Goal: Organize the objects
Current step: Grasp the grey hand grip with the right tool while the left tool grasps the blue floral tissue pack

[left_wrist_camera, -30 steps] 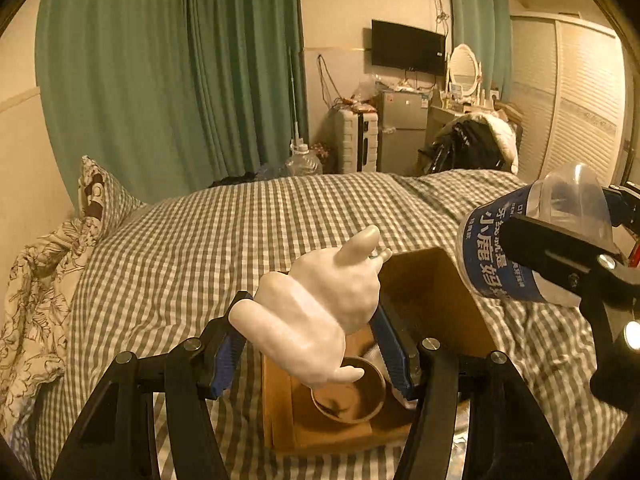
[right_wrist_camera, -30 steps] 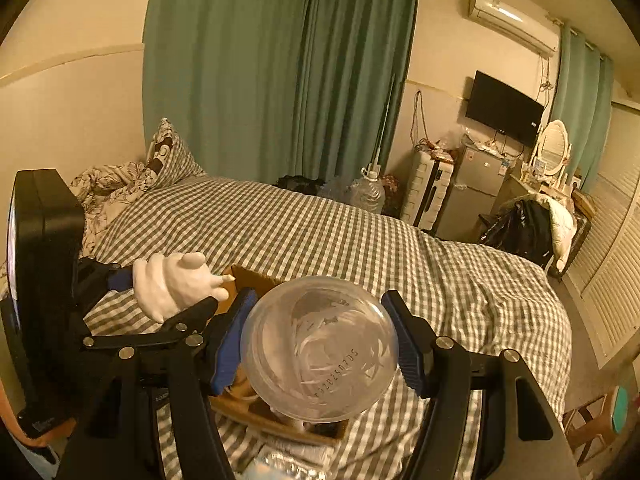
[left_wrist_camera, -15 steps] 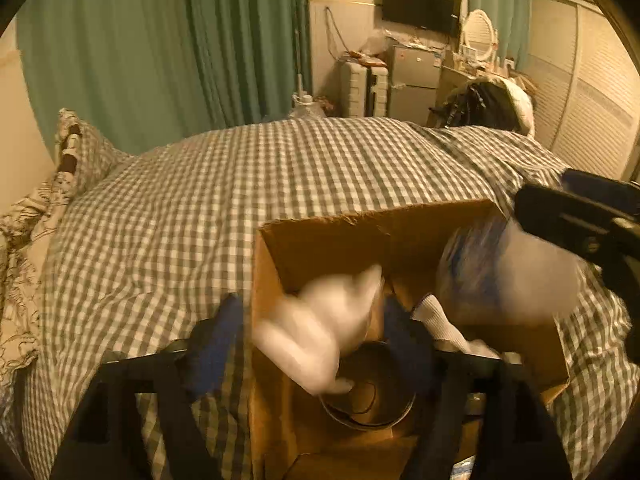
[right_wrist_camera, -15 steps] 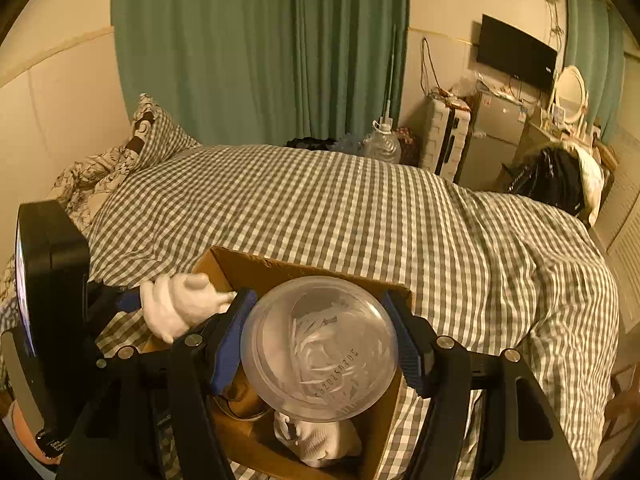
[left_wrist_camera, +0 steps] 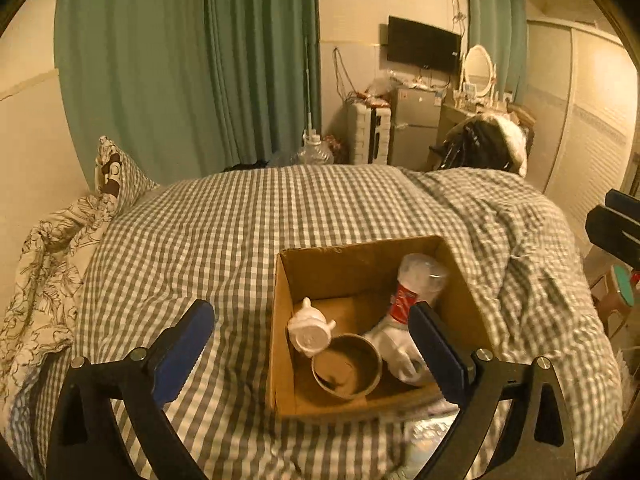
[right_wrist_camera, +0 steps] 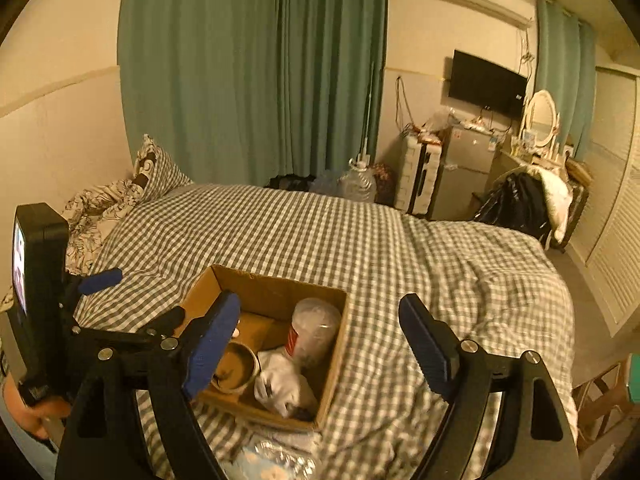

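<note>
left gripper [left_wrist_camera: 312, 344]: we hold it above the bed with blue pads spread wide and nothing between them. In the right wrist view we see it at the left edge [right_wrist_camera: 132, 296], just beside the box's left wall.
right gripper [right_wrist_camera: 320, 340]: fingers wide apart, empty, hanging over the box's right side. Only its black body shows at the right edge of the left wrist view.
cardboard box [left_wrist_camera: 280, 320]: open top, sitting on the checked duvet, near side toward us. Also seen in the right wrist view [right_wrist_camera: 336, 344].
white figurine [left_wrist_camera: 310, 330]: in the box, lying at the left wall, touching the bowl rim. In the right wrist view it's mostly hidden behind our left pad.
brown bowl [left_wrist_camera: 347, 370]: in the box, front middle, mouth tipped toward us [right_wrist_camera: 236, 366].
clear bottle [left_wrist_camera: 416, 284]: red label, in the box, leaning against the right wall, base up; base end seen at [right_wrist_camera: 314, 330].
white cloth item [left_wrist_camera: 394, 346]: in the box, front right, under the bottle's lower end, touching the bowl [right_wrist_camera: 280, 380]. We can't tell what it is.
checked duvet [left_wrist_camera: 200, 240]: grey-white gingham covering the bed.
foil packet [right_wrist_camera: 276, 460]: crinkled, on the duvet just in front of the box.
pillow [left_wrist_camera: 120, 176]: checked, at the bed's far left, well apart from the box.
</note>
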`<state>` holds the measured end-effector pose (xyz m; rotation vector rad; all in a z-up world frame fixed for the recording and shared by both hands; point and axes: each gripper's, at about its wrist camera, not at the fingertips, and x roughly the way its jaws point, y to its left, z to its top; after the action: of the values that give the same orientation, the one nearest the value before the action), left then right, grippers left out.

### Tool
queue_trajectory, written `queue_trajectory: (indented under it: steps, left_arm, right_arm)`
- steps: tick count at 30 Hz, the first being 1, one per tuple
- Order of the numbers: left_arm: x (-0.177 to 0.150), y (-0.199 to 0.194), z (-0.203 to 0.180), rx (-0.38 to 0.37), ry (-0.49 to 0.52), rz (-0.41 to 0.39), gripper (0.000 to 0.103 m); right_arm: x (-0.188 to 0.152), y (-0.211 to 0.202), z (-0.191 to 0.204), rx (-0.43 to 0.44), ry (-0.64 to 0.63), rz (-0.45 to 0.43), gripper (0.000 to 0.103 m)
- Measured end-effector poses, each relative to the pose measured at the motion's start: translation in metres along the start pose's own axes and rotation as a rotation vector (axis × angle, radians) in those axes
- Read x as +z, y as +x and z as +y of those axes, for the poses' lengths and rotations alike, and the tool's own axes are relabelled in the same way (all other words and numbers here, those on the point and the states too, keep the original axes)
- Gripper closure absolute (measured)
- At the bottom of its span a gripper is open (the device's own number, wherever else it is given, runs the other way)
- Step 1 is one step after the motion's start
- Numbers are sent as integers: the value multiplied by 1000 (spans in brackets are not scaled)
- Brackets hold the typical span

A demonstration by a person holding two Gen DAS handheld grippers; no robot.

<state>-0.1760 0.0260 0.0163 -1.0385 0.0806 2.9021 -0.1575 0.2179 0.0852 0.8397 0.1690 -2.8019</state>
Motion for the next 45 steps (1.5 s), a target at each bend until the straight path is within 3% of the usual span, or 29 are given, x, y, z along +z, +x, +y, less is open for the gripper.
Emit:
queue_trajectory:
  steps: [8, 13, 19, 24, 28, 37, 41, 43, 44, 45]
  left_arm:
    - [-17, -55, -3, -47, 46, -42, 0]
    - [-47, -66, -2, -82, 32, -21, 0]
    - [-108, -42, -3, -76, -18, 72, 0]
    - [-153, -4, -9, 9, 4, 163, 0]
    - [-179, 20, -6, 48, 5, 201, 0]
    - [-186, 30, -3, 80, 19, 206, 0]
    - [-185, 30, -3, 82, 24, 207, 0]
    - [-185, 30, -3, 81, 20, 208, 0]
    - [-185, 30, -3, 79, 18, 208, 0]
    - [-185, 30, -3, 78, 15, 209, 0]
  right_arm:
    - [-14, -65, 12, -24, -43, -60, 18]
    - [-38, -76, 22, -16, -54, -40, 16]
    - [-97, -35, 34, -4, -45, 96, 16]
    - [-159, 14, 40, -8, -12, 224, 16]
    - [-204, 49, 48, 44, 7, 356, 16]
    - [-239, 86, 64, 99, 6, 503, 18]
    - [-241, 81, 69, 138, -10, 502, 37]
    - [-241, 78, 74, 151, -31, 497, 51]
    - [-241, 74, 77, 169, -37, 492, 64]
    - [-240, 71, 79, 169, -49, 488, 71]
